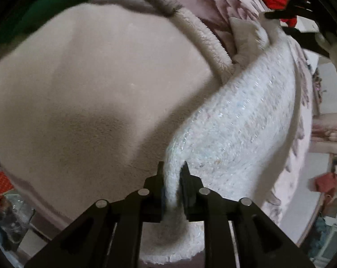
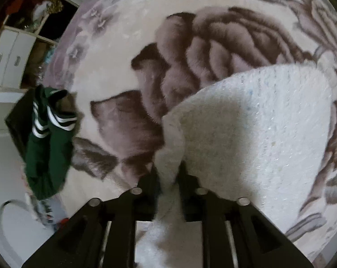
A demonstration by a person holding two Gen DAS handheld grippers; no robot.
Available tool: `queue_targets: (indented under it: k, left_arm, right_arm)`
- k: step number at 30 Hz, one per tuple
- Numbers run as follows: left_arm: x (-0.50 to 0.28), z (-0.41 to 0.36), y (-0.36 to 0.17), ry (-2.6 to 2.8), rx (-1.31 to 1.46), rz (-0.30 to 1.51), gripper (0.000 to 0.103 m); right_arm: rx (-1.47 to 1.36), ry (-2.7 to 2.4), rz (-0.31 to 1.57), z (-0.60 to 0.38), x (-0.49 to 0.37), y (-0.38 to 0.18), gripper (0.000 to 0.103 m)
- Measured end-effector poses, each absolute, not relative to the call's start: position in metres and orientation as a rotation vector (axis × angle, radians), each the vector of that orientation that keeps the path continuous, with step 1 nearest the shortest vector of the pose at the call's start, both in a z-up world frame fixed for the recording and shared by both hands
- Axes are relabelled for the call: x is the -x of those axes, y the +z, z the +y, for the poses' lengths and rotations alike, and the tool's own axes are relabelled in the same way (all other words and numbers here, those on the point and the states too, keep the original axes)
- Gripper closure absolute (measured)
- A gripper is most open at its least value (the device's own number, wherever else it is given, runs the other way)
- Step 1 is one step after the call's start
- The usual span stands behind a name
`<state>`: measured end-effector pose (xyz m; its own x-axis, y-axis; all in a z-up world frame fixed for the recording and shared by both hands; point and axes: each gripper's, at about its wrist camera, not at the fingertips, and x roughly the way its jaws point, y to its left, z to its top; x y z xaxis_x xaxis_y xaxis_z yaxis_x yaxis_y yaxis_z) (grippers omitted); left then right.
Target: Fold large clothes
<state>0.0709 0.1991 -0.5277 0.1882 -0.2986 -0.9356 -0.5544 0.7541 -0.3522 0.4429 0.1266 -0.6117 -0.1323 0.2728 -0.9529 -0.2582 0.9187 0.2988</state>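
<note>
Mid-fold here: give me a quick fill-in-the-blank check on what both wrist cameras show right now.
1. The left gripper has the ____ knitted garment between its fingers.
2. The right gripper pinches the same garment's ____.
3. The garment lies on a fluffy blanket printed with a large ____.
4. In the right wrist view, the jacket with white stripes is ____.

Missing words: white; edge; flower; green

Each hand-held gripper [image 1: 173, 167] [image 2: 167, 169] is matte black, with silver round pins along its linkage arms
</note>
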Motion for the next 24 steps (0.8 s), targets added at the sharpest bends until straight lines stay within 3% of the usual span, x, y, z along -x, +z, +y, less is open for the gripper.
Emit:
queue_targets:
  k: [1,2,3,4,5,11,16,19,22,24]
  left_arm:
    - [-0.071,0.199,-0.527,0.202,0.742,1.409,0.069]
    - [-0.072,0.198,-0.524,0.198,0.712,1.405,0.048]
    - [-0.073,0.196,-0.520,0.193,0.680,1.391,0.033]
    - [-0.073,0.196,-0.518,0.189,0.661,1.382,0.009]
    - [-0.074,0.193,-0.514,0.180,0.630,1.366,0.007]
    - [-0.077,0.170,-0.512,0.171,0.436,1.389,0.007]
    - [-0.061,0.155,-0.531,0.171,0.476,1.455,0.010]
    - [-0.053,0.144,-0.536,0.127,0.483,1.460,0.065]
    - [-0.044,0.136,-0.523,0.133,0.477,1.418,0.074]
    - [-0.037,0.133,-0.512,0.144,0.456,1.400,0.078]
  right_arm:
    - [-0.040,0.471,1.646,0.122,-0.442,-0.608,0.070]
    - [-0.075,0.493,1.645,0.115,-0.440,-0.601,0.061]
    - [-0.107,0.510,1.637,0.104,-0.437,-0.592,0.056]
    - [-0.120,0.514,1.632,0.097,-0.435,-0.586,0.044]
    - [-0.128,0.519,1.616,0.085,-0.429,-0.576,0.037]
    - [-0.127,0.443,1.558,0.005,-0.372,-0.556,0.035]
    - [-0.184,0.325,1.662,-0.069,-0.285,-0.596,0.034]
    - [-0.329,0.268,1.802,-0.106,-0.225,-0.645,0.034]
    - [-0.461,0.277,1.933,-0.121,-0.172,-0.691,0.034]
    - [-0.545,0.313,1.964,-0.121,-0.145,-0.710,0.049]
